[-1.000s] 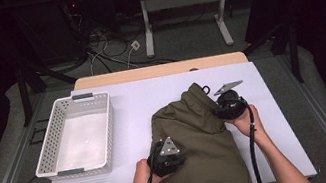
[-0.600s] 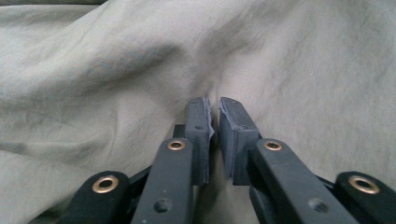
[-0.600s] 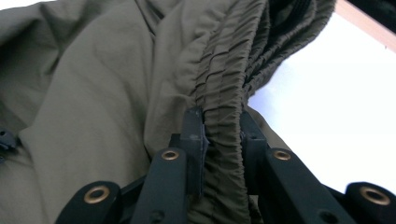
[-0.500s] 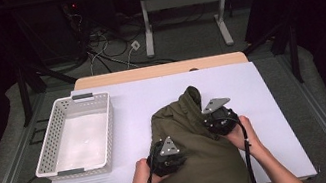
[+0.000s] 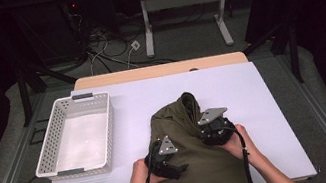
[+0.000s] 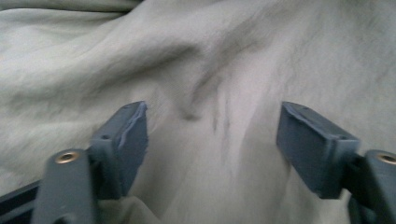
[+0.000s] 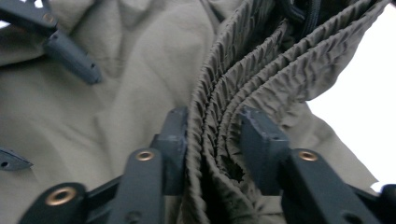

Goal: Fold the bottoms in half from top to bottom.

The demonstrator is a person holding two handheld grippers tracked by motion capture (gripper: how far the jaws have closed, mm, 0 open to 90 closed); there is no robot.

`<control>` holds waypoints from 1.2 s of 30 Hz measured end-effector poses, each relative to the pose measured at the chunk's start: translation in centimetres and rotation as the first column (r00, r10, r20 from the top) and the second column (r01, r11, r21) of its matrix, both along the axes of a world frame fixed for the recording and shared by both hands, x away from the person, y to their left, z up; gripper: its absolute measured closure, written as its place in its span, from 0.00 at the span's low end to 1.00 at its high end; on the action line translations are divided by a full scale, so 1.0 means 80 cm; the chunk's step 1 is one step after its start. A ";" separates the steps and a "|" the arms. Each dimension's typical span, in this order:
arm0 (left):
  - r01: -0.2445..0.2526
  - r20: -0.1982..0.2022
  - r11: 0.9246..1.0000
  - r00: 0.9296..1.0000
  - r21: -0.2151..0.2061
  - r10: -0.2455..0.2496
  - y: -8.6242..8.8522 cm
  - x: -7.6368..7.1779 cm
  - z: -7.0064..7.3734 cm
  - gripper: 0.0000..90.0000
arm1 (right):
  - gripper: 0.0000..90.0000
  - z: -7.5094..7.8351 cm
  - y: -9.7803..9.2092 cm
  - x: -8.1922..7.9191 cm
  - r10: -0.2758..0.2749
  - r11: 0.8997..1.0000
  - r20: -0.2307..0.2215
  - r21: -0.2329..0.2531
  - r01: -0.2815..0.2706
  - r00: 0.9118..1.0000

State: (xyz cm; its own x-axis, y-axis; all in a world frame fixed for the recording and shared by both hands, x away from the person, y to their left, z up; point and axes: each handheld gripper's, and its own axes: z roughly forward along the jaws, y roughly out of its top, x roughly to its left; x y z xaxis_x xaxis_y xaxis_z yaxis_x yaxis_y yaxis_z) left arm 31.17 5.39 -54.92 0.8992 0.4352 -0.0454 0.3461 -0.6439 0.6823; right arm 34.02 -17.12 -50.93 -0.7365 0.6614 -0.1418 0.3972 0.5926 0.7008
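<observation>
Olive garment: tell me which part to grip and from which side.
Grip the olive garment by its gathered elastic band, coming along the band's edge from the right. Its stacked ridged folds make a firm bundle; the right gripper already has them between its jaws.

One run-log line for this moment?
left gripper: open over olive garment | right gripper: clamped on gathered waistband | basket: left, apart

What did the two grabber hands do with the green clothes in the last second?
The right gripper slid inward from the olive garment's right edge toward its middle, its jaws clamping the gathered elastic band. The left gripper stayed put on the cloth, jaws open. The white basket didn't move.
</observation>
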 end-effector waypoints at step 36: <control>-0.075 -0.005 0.997 0.997 0.022 0.075 0.029 0.012 0.003 0.17 | 0.42 0.001 -0.031 -0.022 -0.066 0.985 -0.064 0.153 0.075 0.996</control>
